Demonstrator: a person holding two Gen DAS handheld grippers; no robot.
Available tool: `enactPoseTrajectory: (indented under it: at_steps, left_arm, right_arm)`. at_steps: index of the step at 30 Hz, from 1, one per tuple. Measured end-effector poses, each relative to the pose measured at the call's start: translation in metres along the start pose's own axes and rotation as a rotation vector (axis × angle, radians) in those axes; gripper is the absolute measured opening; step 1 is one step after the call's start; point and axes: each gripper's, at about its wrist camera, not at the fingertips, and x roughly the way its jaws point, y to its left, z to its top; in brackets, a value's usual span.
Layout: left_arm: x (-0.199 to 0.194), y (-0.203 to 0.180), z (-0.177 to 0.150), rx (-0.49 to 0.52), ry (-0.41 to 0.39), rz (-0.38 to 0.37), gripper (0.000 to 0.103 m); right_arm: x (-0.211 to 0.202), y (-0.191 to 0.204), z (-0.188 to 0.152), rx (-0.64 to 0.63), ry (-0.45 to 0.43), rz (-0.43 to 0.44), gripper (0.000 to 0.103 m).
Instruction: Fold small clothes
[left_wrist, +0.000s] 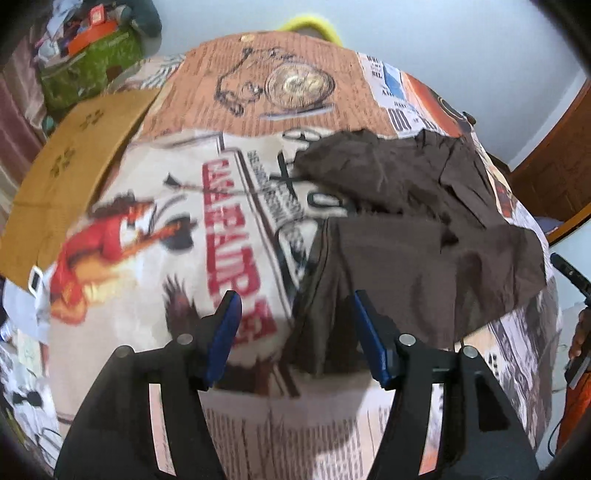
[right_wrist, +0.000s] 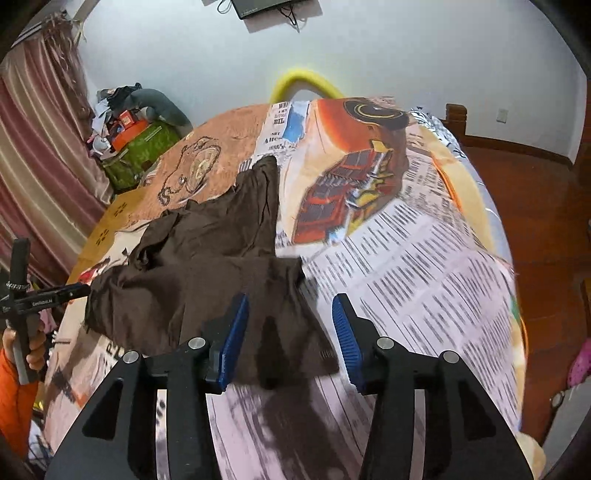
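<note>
While both our grippers, left (left_wrist: 295, 306) and right (right_wrist: 290, 306), hang with jaws apart, gripping nothing, the brown garment (left_wrist: 417, 229) lies just ahead on a newspaper-print bedspread (right_wrist: 406, 266); farther off, pale walls (right_wrist: 369, 48) and pink curtains (right_wrist: 40, 147).

A plain dark-brown garment (left_wrist: 424, 206) lies on a newspaper-print bedspread (right_wrist: 406, 266) with red-orange pictures.

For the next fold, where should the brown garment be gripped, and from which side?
Probably the two near corners of the brown garment, coming from the near edge of the printed bedsheet: its hem lies flat there between the open right gripper and left gripper.
</note>
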Motion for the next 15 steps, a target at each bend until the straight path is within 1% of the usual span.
enactPoseTrajectory:
  at_steps: [3, 6, 8, 9, 10, 11, 12, 13, 14, 15]
  left_arm:
    - [0.005, 0.003, -0.015, -0.019, 0.026, -0.029, 0.061]
    - [0.014, 0.0, -0.023, -0.011, 0.045, -0.032, 0.061]
    - [0.016, -0.002, -0.024, -0.014, 0.027, -0.042, 0.06]
    - [0.016, -0.001, -0.024, -0.014, 0.018, -0.045, 0.054]
    - [0.017, -0.002, -0.023, -0.014, 0.009, -0.045, 0.046]
    - [0.018, -0.002, -0.022, -0.015, 0.003, -0.044, 0.041]
    - [0.018, -0.002, -0.021, -0.016, 0.001, -0.043, 0.028]
    - [0.019, -0.003, -0.02, -0.013, 0.003, -0.044, 0.018]
    - [0.019, -0.004, -0.019, -0.006, 0.006, -0.051, 0.015]
    - [0.019, -0.005, -0.02, -0.001, 0.006, -0.057, 0.009]
  right_arm:
    - [0.004, -0.003, -0.008, 0.001, 0.029, -0.011, 0.043]
    - [0.014, -0.008, -0.015, 0.024, 0.067, -0.008, 0.043]
    - [0.019, -0.009, -0.019, 0.043, 0.075, 0.004, 0.043]
    - [0.02, -0.008, -0.021, 0.045, 0.072, 0.007, 0.043]
    - [0.021, -0.008, -0.021, 0.046, 0.069, 0.014, 0.043]
    - [0.022, -0.008, -0.021, 0.047, 0.072, 0.019, 0.043]
    - [0.023, -0.008, -0.02, 0.046, 0.076, 0.022, 0.039]
    - [0.023, -0.007, -0.02, 0.042, 0.081, 0.027, 0.032]
    - [0.023, -0.006, -0.02, 0.037, 0.086, 0.03, 0.027]
    - [0.024, -0.005, -0.02, 0.032, 0.093, 0.03, 0.016]
